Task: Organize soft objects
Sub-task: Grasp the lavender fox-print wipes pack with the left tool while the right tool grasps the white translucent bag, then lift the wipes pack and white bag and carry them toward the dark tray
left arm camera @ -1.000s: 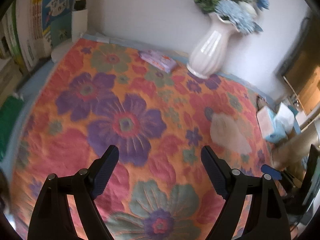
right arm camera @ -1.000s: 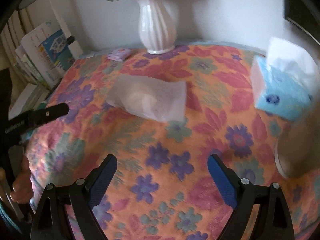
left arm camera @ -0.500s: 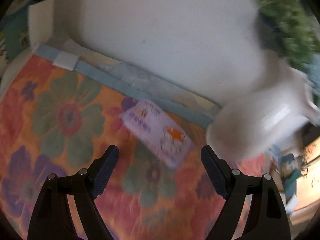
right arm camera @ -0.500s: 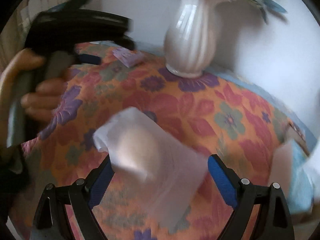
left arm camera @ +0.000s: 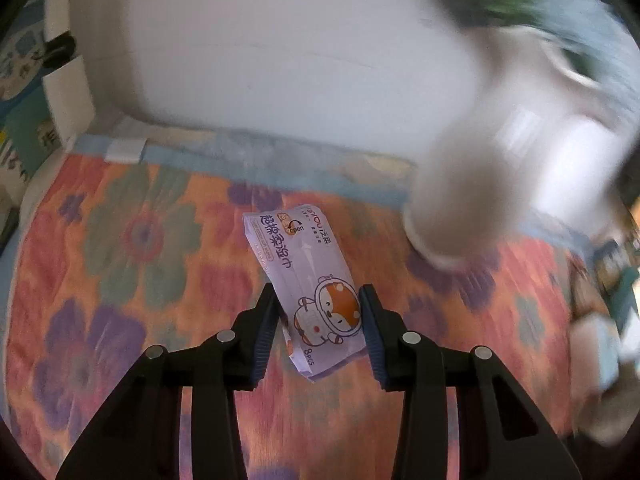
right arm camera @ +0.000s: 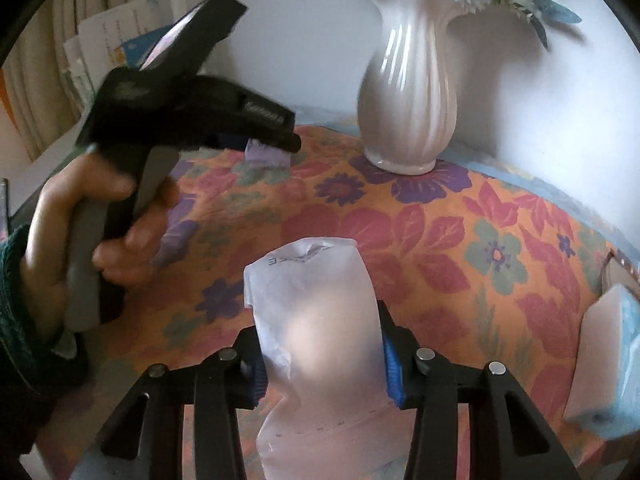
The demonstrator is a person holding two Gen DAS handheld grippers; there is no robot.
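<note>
At the lower centre of each view, the left gripper point(left arm camera: 318, 320) pinched the purple wipes pack point(left arm camera: 306, 284) on the flowered cloth point(left arm camera: 132, 264), while the right gripper point(right arm camera: 320, 354) squeezed the white pouch point(right arm camera: 316, 332). Both looked light, soft and slippery; holding the middle seemed safest.

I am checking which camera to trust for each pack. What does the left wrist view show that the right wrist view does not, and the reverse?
Only the left wrist view: the purple wipes pack's printed fox face, between the left gripper's fingers.

Only the right wrist view: the translucent white pouch clamped in the right gripper, the person's left hand, the blue tissue pack.

Both: the white vase, the floral tablecloth.
</note>
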